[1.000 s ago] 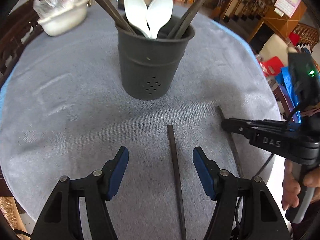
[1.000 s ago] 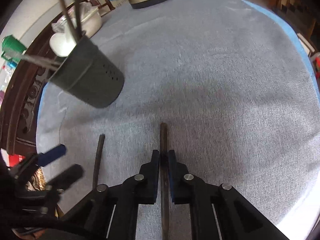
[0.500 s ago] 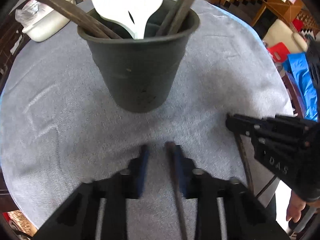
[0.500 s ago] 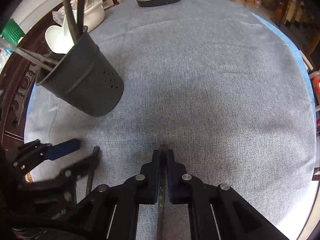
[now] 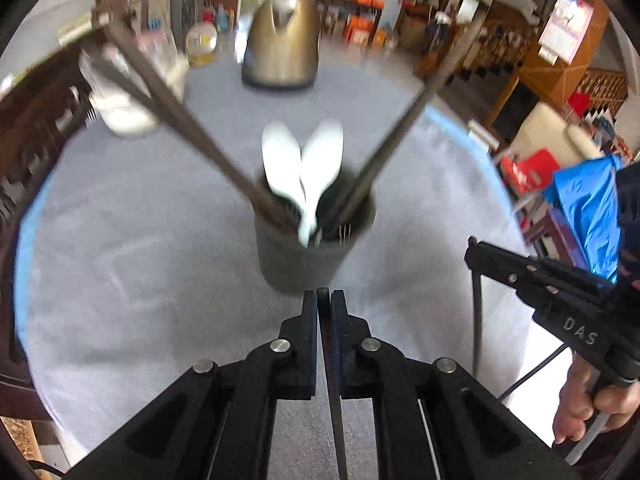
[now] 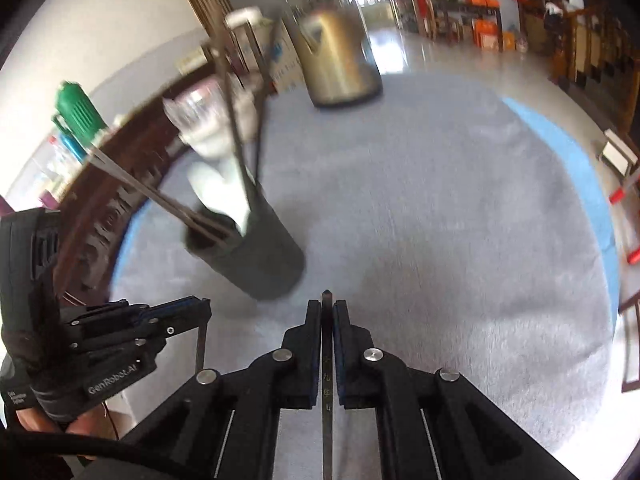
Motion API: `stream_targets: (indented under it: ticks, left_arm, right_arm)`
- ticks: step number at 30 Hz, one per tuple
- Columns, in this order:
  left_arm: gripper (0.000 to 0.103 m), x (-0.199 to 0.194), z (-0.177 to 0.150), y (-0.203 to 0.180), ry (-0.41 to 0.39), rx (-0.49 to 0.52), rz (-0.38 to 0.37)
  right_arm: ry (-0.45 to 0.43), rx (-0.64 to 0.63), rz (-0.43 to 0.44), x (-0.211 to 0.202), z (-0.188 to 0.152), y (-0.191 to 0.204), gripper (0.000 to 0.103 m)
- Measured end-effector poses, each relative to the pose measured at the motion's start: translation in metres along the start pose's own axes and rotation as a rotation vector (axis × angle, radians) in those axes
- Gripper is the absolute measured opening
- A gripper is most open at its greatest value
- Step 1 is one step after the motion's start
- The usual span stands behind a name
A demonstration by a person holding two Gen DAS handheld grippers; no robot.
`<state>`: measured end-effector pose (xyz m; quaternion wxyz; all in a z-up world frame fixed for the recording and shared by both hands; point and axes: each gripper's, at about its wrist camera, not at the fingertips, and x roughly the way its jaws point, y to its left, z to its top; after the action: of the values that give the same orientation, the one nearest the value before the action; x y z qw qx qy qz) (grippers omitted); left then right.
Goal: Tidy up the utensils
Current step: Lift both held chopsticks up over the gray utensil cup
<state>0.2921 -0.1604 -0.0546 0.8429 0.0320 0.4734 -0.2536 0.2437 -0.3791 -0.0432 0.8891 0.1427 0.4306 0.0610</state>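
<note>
A dark grey utensil holder (image 5: 312, 256) stands on the round grey-clothed table (image 5: 140, 280). It holds two white spoons (image 5: 300, 168) and several dark chopsticks (image 5: 180, 116). My left gripper (image 5: 323, 300) is shut on a dark chopstick (image 5: 334, 400), raised above the table just in front of the holder. My right gripper (image 6: 327, 308) is shut on another dark chopstick (image 6: 327, 380), lifted right of the holder (image 6: 260, 256). Each gripper shows in the other's view, the right (image 5: 476, 248) and the left (image 6: 202, 308), with its chopstick hanging down.
A brass-coloured kettle (image 5: 280, 44) stands at the table's far edge. A white bowl wrapped in plastic (image 5: 128, 96) sits at the far left. A dark wooden chair back (image 6: 104, 208) curves along the table's left side. A blue underlay (image 6: 568, 152) rims the cloth.
My left gripper closed on the chopstick lying before it and lifted it off the cloth. My right gripper raised its chopstick too. Both views now sit higher, tilted toward the room.
</note>
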Motion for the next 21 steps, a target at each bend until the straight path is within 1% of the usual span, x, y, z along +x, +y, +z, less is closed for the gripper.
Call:
stream_targets:
  ticks: [2,3,5,6,7,8,9,12,13,18,21]
  left_arm:
    - [0.007,-0.024,0.007,-0.002,-0.063,-0.002,-0.002]
    - [0.006,-0.04,0.011,-0.002,-0.104,-0.007,-0.002]
    - [0.006,-0.06,0.015,0.0,-0.157,-0.014,-0.001]
    - [0.006,-0.074,0.018,0.0,-0.199,-0.021,0.001]
    - [0.006,-0.079,0.024,0.003,-0.223,-0.025,0.002]
    - [0.006,-0.089,0.029,0.005,-0.258,-0.029,0.005]
    - [0.006,-0.092,0.033,0.005,-0.277,-0.032,0.008]
    - [0.006,-0.111,0.041,0.005,-0.359,-0.047,0.013]
    - [0.002,-0.115,0.045,0.003,-0.376,-0.053,0.013]
    - [0.002,-0.137,0.052,0.006,-0.476,-0.082,0.01]
    - [0.002,-0.137,0.054,0.007,-0.488,-0.072,0.017]
  right_arm:
    - [-0.058,-0.005,0.017,-0.015,0.007,0.008,0.006]
    - [-0.086,-0.009,0.023,-0.016,0.011,0.013,0.006]
    - [-0.145,-0.012,0.032,-0.032,0.015,0.022,0.006]
    - [-0.17,-0.014,0.038,-0.038,0.014,0.027,0.006]
    - [-0.221,-0.019,0.048,-0.048,0.017,0.032,0.006]
    - [-0.247,-0.024,0.048,-0.053,0.013,0.031,0.006]
    - [-0.295,-0.035,0.039,-0.062,0.015,0.036,0.006]
    - [-0.388,-0.05,0.047,-0.077,0.02,0.046,0.006]
    - [-0.413,-0.051,0.048,-0.081,0.023,0.05,0.006]
    - [-0.536,-0.063,0.043,-0.105,0.031,0.067,0.006]
    - [-0.564,-0.078,0.038,-0.112,0.038,0.075,0.006]
